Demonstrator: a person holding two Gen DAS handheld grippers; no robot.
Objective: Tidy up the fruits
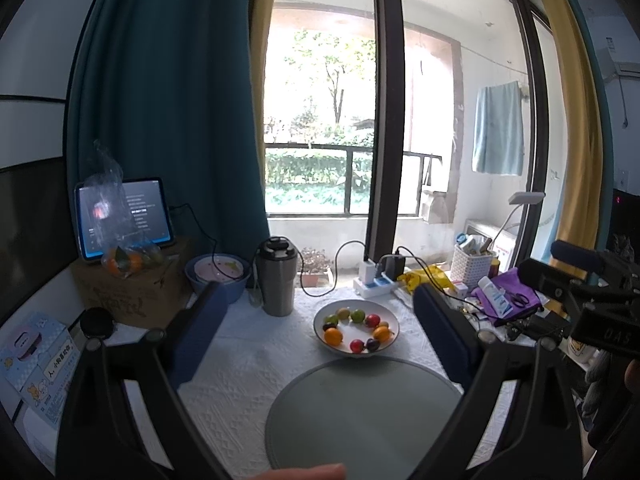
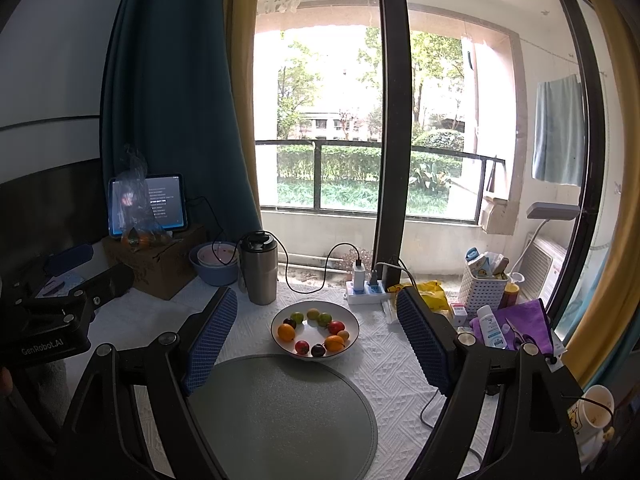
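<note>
A white bowl (image 1: 387, 319) (image 2: 349, 320) holds several small fruits in a ring: orange (image 1: 333, 336) (image 2: 286, 332), red, green, yellow and dark purple ones. It stands on a white cloth behind a round grey mat (image 1: 360, 416) (image 2: 280, 412). My left gripper (image 1: 320, 332) is open and empty, held above the mat in front of the bowl. My right gripper (image 2: 316, 336) is open and empty too, at about the same distance. Each gripper's body shows at the edge of the other's view.
A steel tumbler (image 1: 277, 276) (image 2: 260, 268), a blue bowl (image 1: 218, 274), a cardboard box (image 1: 132, 288) with bagged oranges and a tablet stand at the back left. A power strip (image 2: 366, 292), white basket (image 2: 482, 286), purple cloth with scissors (image 2: 516, 328) and a mug (image 2: 592, 416) lie right.
</note>
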